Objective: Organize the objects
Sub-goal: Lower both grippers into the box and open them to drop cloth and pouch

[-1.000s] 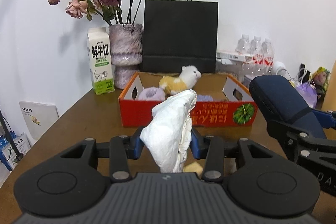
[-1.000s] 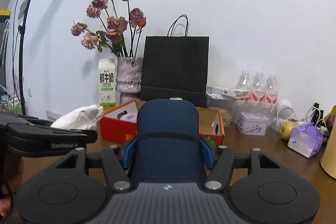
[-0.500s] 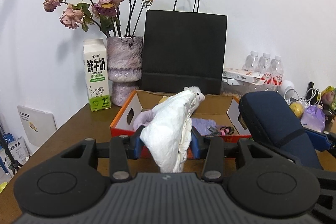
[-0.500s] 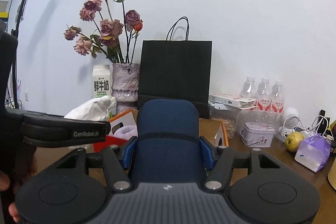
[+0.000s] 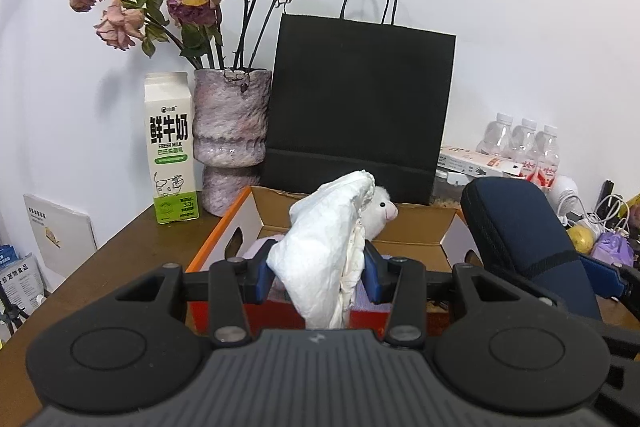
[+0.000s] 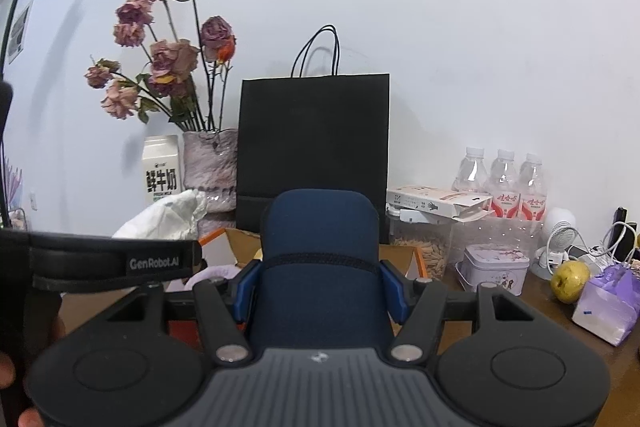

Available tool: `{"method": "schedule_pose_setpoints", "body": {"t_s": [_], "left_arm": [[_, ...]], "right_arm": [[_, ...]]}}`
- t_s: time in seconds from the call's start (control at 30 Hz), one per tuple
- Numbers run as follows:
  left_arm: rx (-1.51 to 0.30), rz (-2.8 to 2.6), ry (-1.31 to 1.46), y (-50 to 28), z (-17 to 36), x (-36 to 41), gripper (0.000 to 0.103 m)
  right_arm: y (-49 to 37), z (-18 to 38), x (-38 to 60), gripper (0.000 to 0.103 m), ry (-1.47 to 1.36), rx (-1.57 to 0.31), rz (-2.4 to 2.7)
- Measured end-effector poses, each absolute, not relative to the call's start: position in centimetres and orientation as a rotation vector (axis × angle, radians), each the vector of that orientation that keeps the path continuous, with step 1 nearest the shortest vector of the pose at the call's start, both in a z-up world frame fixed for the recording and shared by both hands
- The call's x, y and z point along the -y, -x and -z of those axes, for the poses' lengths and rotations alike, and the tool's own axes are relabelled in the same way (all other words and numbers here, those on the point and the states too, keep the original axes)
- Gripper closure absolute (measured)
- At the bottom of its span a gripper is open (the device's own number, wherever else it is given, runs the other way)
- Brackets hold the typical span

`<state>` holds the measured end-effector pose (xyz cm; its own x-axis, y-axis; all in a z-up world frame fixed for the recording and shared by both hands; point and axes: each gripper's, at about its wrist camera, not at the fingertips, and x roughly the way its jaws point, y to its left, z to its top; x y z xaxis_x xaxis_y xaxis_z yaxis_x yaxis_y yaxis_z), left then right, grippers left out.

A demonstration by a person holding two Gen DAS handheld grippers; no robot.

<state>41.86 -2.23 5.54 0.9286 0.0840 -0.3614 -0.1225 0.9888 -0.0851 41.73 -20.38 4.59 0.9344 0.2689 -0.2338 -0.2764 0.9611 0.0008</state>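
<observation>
Left wrist view: crumpled white cloth is being pinched between the blue pads of the left gripper, above the near wall of the open cardboard box. A white plush toy is lying inside the box. A milk carton, vase and black paper bag are standing behind.

Right wrist view: a dark blue zippered case is being clamped in the right gripper, held in front of the same box. The cloth is showing at left.

Both wrist views face the black bag closely, side by side
</observation>
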Motion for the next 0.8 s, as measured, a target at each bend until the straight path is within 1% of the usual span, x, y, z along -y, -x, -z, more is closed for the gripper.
{"method": "schedule_pose_setpoints", "body": {"t_s": [0.33, 0.8], "left_arm": [[-0.368, -0.116, 0.109, -46.1, -5.0, 1.7, 0.06], [-0.381, -0.118, 0.081, -50.8, -4.3, 1.5, 0.06]], "right_arm": [[-46.7, -4.2, 19.7, 0.043, 0.027, -0.256, -0.276], [-51.5, -3.5, 19.0, 0.043, 0.042, -0.287, -0.277]]}}
